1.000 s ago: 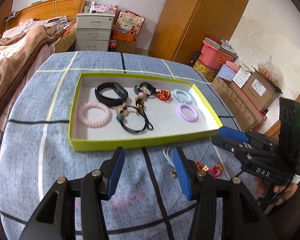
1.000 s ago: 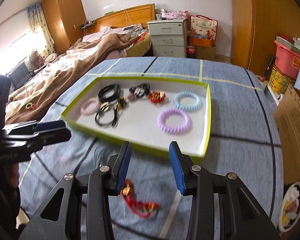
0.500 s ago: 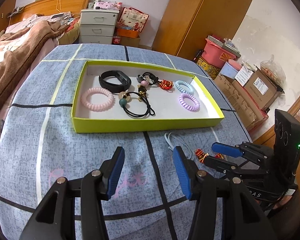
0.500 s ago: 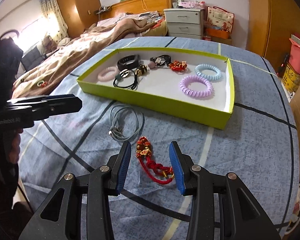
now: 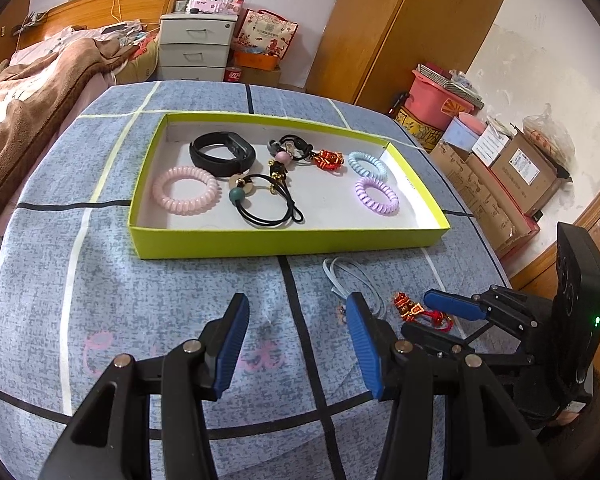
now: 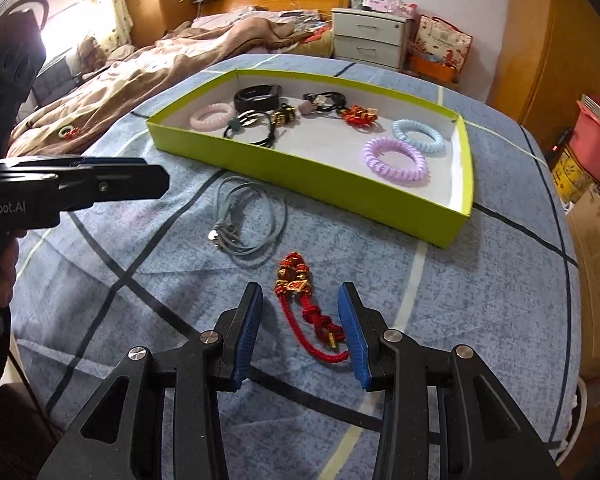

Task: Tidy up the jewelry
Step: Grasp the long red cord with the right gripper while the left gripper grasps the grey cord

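Blue checked cloth covers the bench, where a lime-green tray at the far side already holds hair ties and bracelets. The right gripper, jaws wide and empty, straddles a red knotted cord charm near the tray; closing on it looks next. The left gripper hangs wide, empty.

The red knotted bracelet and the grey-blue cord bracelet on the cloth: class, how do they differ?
The red knotted bracelet is thick, with gold charms; the grey-blue cord bracelet is thin, loosely coiled. The red one lies between the right gripper's open fingers; the grey-blue one lies clear. Both sit outside the green box.
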Demonstrator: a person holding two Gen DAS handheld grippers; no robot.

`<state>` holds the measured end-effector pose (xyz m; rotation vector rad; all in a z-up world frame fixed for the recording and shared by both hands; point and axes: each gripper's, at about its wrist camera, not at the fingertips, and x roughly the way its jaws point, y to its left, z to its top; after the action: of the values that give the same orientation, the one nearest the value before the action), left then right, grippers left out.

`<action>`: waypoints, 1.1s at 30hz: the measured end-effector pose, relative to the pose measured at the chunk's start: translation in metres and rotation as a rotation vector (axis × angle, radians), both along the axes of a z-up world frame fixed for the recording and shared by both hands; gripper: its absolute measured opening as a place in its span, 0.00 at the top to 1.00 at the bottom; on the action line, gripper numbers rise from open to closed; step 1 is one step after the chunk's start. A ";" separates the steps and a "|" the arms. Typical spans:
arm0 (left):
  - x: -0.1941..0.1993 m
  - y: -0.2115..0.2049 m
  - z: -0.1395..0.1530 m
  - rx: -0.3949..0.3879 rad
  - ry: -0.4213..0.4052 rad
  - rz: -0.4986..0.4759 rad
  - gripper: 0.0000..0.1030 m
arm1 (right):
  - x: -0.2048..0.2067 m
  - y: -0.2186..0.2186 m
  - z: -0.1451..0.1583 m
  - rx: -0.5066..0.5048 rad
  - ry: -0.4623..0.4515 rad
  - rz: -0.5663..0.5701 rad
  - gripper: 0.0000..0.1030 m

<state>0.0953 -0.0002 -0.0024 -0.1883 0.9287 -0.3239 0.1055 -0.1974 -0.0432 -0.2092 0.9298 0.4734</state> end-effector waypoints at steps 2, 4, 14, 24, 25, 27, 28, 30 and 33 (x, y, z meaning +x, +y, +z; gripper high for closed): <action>0.001 -0.001 -0.001 -0.003 0.005 -0.004 0.49 | 0.003 -0.006 0.000 0.012 0.004 -0.021 0.65; 0.002 -0.003 -0.003 -0.008 0.011 -0.008 0.49 | 0.006 -0.014 0.001 0.020 0.005 -0.056 0.78; 0.005 -0.025 -0.009 0.012 0.034 -0.052 0.49 | 0.005 -0.042 0.003 0.052 0.008 -0.150 0.88; 0.010 -0.052 -0.019 0.075 0.044 -0.070 0.49 | -0.004 -0.060 0.003 0.058 -0.005 -0.182 0.88; 0.010 -0.053 -0.019 0.083 0.041 -0.062 0.49 | -0.004 -0.061 0.003 0.065 -0.004 -0.185 0.88; 0.009 -0.059 -0.019 0.141 0.014 -0.056 0.49 | -0.004 -0.062 0.003 0.073 -0.003 -0.186 0.88; 0.009 -0.061 -0.020 0.167 0.010 -0.054 0.49 | -0.004 -0.063 0.003 0.075 -0.002 -0.186 0.88; 0.009 -0.063 -0.021 0.175 0.006 -0.052 0.49 | -0.005 -0.063 0.003 0.074 -0.004 -0.186 0.88; 0.008 -0.063 -0.021 0.181 0.000 -0.050 0.49 | -0.005 -0.062 0.003 0.077 -0.003 -0.186 0.88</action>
<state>0.1030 -0.0636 -0.0236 0.0013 0.9581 -0.2846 0.1010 -0.2599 -0.0398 -0.0527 0.9167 0.3357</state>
